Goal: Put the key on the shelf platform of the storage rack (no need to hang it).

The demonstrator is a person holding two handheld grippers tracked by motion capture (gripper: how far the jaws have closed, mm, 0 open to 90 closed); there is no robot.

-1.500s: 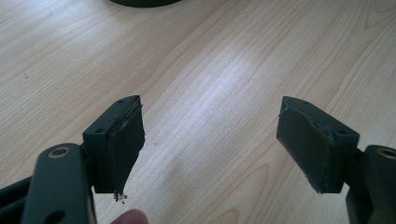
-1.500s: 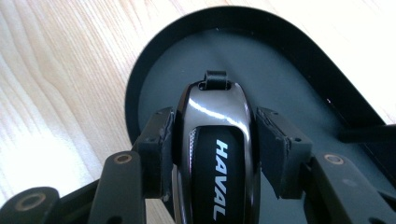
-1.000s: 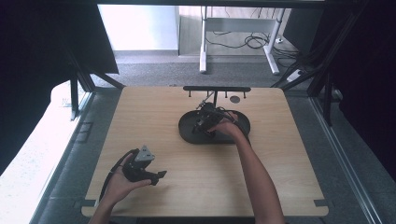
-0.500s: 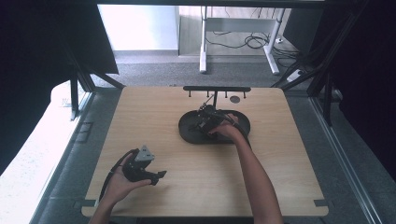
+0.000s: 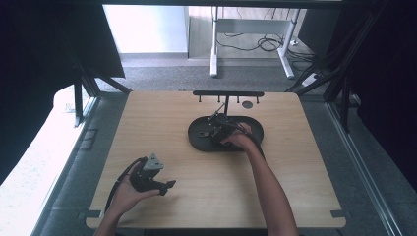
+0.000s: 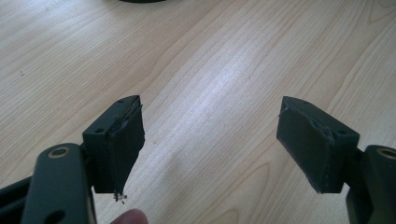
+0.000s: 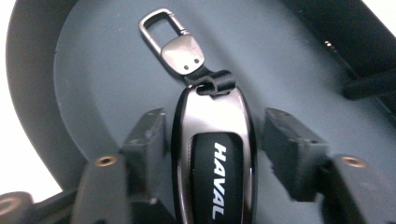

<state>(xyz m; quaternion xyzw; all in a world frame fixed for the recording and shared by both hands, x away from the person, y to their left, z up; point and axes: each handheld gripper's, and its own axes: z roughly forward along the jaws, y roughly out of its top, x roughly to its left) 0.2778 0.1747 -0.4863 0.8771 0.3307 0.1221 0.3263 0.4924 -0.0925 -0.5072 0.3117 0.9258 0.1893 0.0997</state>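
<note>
Haval key fob [image 7: 214, 158] lying flat in black oval tray [image 5: 196, 140], far half of desk [image 5: 295, 187]. Right gripper [image 7: 212, 140] jaws just opened, straddling fob with gaps both sides, not pinching. Left gripper [image 6: 210, 140] jaws wide, empty, parked over bare desk, guess just waiting.

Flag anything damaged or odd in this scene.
The black pads on the left tool look worn: torn, frayed edges on the left pad and on the right pad. Nothing else stands out.
</note>
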